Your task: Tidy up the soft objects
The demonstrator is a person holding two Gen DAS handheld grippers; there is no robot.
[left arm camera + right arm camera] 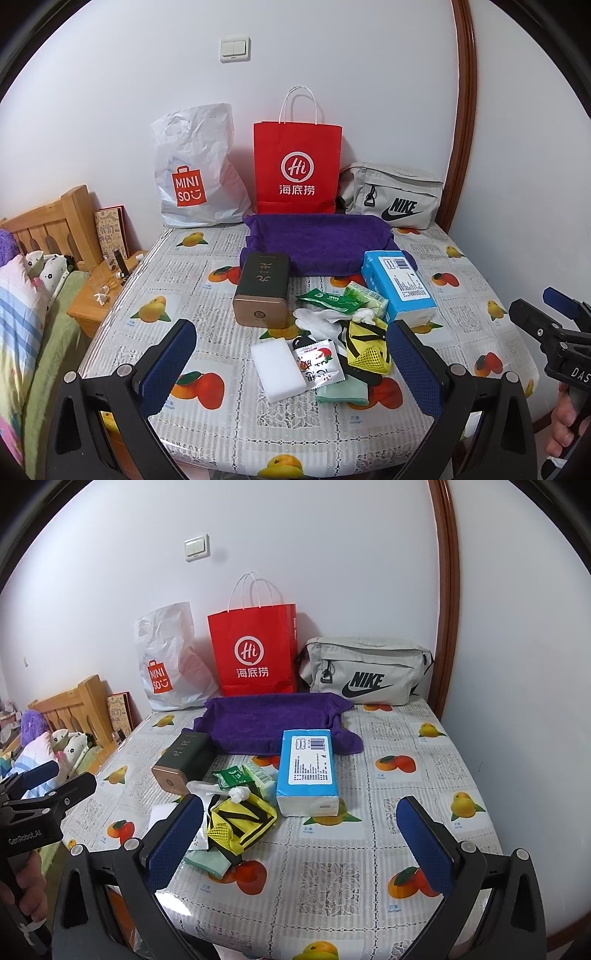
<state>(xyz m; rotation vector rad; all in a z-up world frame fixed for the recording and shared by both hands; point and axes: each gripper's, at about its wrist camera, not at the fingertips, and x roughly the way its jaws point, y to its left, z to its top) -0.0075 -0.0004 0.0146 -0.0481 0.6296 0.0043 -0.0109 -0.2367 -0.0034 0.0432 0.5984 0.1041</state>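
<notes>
1. Purple terry towel (317,240), loosely folded, lies at the far side of the fruit-print plastic tablecloth (221,417), in front of a red paper carrier bag (297,166), a white plastic shopping bag (195,166) and a grey fabric waist bag (395,195).
2. Left gripper (291,369): blue-padded jaws spread wide, holding nothing, hovering over the near edge of the clutter.
3. Right gripper (299,842): jaws equally spread, empty, hovering above bare cloth just right of the pile.
4. Clutter sits mid-table: white foam sponge block (279,363), pale green folded cloth (343,393), yellow mesh pouch with black straps (369,347), foil sachet with red print (319,363), green wet-wipe packets (332,299), crumpled white tissue (364,314).
5. Blue soft tissue pack (308,771) lies just right of the pile; a dark tin with bronze end (262,291) lies just left.
6. Progress, as judged: nothing looks sorted. Soft items are still mixed with the tin and sachet; no bag shows anything going in. Essentially all of the task remains.
7. Hard to read: which container is meant for the soft things is not evident. Bag interiors are hidden. A dark object under the mesh pouch is mostly covered. The left finger blocks part of the pile in the right wrist view.
</notes>
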